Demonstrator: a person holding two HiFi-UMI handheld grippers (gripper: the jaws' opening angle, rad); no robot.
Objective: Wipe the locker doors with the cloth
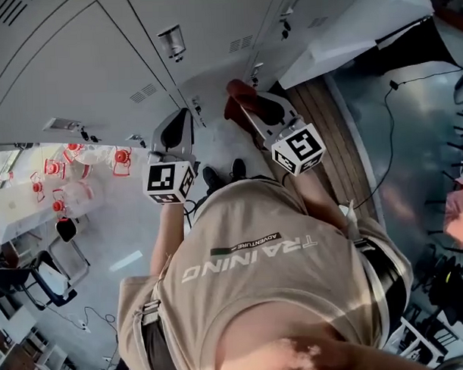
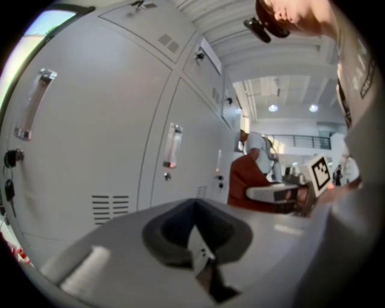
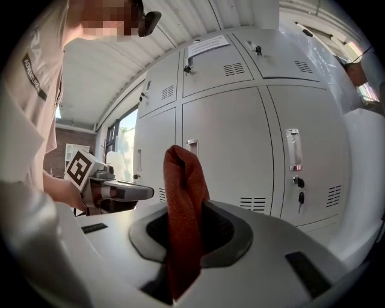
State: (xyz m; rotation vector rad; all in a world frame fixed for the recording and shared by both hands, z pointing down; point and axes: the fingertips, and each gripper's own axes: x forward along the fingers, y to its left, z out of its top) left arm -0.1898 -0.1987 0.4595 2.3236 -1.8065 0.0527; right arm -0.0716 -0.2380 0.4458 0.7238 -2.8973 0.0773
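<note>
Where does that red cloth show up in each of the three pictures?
Head view: the red cloth sits upper middle, just above the right-hand marker cube.
Left gripper view: right of centre, at mid height.
Right gripper view: dead centre, pinched between the jaws.
Shared landmark: the grey locker doors behind it.

We had the head cam looking steeply down. Both gripper cams faced the same locker doors point(image 3: 228, 150) close up.

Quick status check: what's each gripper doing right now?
Left gripper: shut, nothing between its jaws.
Right gripper: shut on the red cloth.
</note>
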